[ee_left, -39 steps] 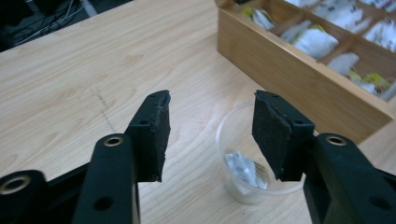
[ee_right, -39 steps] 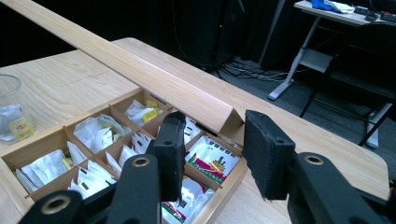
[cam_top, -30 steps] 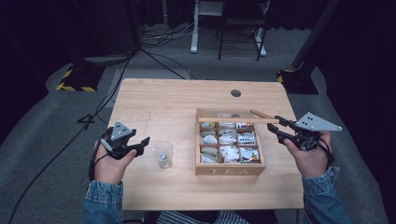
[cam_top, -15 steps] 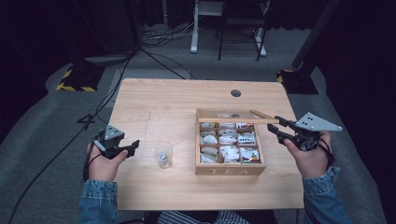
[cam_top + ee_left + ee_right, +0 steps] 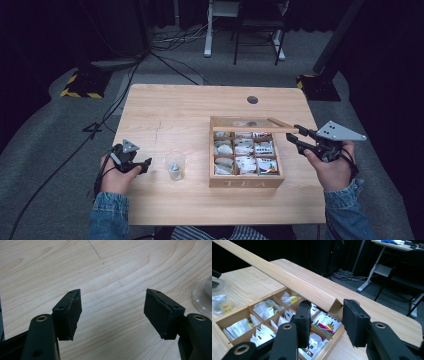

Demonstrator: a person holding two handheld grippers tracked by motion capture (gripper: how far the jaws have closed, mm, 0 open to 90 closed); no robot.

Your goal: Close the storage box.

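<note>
At a wooden table (image 5: 165, 110), the right gripper (image 5: 295, 137) held up the raised lid (image 5: 252, 124) of a wooden tea box (image 5: 245, 181) by its right corner, its jaws clamped on either side of the lid's frame. The box stood right of centre, its compartments filled with tea bags (image 5: 244, 150). Near the left edge, the left gripper (image 5: 145, 164) hovered low over bare wood, its jaws apart and just then widening, with nothing between them. A clear plastic cup (image 5: 175, 165) with a tea bag inside stood just right of that gripper, between it and the box.
</note>
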